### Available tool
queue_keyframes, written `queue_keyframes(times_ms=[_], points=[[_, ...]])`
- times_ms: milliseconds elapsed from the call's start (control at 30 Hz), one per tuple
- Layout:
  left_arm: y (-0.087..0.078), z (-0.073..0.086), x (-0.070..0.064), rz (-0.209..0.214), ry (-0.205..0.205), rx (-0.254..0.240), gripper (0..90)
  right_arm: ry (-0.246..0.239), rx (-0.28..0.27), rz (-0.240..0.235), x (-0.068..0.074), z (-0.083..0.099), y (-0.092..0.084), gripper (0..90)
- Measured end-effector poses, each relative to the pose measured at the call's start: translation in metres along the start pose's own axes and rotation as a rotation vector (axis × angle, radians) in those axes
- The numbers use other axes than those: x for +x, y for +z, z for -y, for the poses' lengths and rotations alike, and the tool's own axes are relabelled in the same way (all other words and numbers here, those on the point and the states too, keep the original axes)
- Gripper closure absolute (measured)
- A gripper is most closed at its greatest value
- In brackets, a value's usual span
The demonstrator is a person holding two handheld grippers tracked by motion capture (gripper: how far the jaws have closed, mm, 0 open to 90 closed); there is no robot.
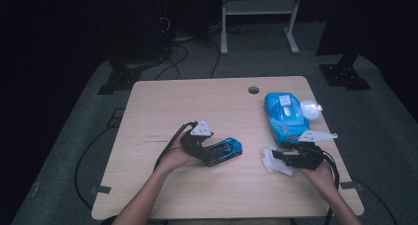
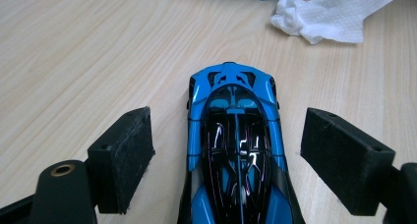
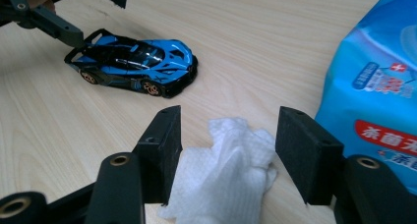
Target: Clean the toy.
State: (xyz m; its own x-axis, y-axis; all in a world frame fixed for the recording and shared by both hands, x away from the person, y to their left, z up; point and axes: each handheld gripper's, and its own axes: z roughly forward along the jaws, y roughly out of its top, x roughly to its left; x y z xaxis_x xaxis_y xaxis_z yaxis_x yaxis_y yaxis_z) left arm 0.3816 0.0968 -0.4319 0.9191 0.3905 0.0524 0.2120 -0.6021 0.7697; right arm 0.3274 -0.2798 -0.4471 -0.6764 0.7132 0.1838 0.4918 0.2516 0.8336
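Low in the high view, your left gripper (image 1: 209,148) sat at the back of the toy car (image 1: 224,150), a bit left of the middle. In the left gripper view its jaws stood apart, one on each side of the car, not touching it. I think you set them that way so you could hold the car steady.

Your right gripper (image 1: 288,158) was at the lower right. Its jaws were apart too, with the white wipe (image 3: 221,175) lying between them, ready to be pinched.

Farther up at the right lay the blue wipe pack (image 1: 286,114). A clear round thing (image 1: 310,108) sat beside it; I cannot tell what it was.
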Motion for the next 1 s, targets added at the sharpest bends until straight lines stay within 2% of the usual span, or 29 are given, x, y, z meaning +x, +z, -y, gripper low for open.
queue_keyframes(times_ms=[133, 300, 400, 533, 633, 1000], points=[[-0.006, 0.003, -0.002, -0.009, 0.0, 0.006, 18.3, 0.011, -0.007, 0.004, -0.002, 0.0, -0.005, 40.5], [-0.012, 0.007, -0.001, -0.01, -0.011, -0.002, 18.3, 0.004, -0.009, -0.002, -0.001, 0.001, -0.007, 39.7], [-0.014, 0.01, 0.0, -0.014, -0.003, 0.005, 18.0, -0.006, -0.003, -0.001, 0.0, 0.001, -0.008, 39.1], [-0.018, 0.016, 0.001, -0.021, -0.01, 0.018, 18.0, -0.005, 0.006, -0.01, -0.001, 0.004, -0.009, 38.5], [-0.022, 0.021, 0.002, -0.022, -0.027, 0.011, 18.0, 0.0, 0.014, -0.009, -0.003, 0.006, -0.01, 38.2], [-0.035, 0.036, 0.004, -0.046, -0.045, 0.015, 17.1, 0.012, 0.015, -0.004, -0.007, 0.011, -0.019, 37.0]])
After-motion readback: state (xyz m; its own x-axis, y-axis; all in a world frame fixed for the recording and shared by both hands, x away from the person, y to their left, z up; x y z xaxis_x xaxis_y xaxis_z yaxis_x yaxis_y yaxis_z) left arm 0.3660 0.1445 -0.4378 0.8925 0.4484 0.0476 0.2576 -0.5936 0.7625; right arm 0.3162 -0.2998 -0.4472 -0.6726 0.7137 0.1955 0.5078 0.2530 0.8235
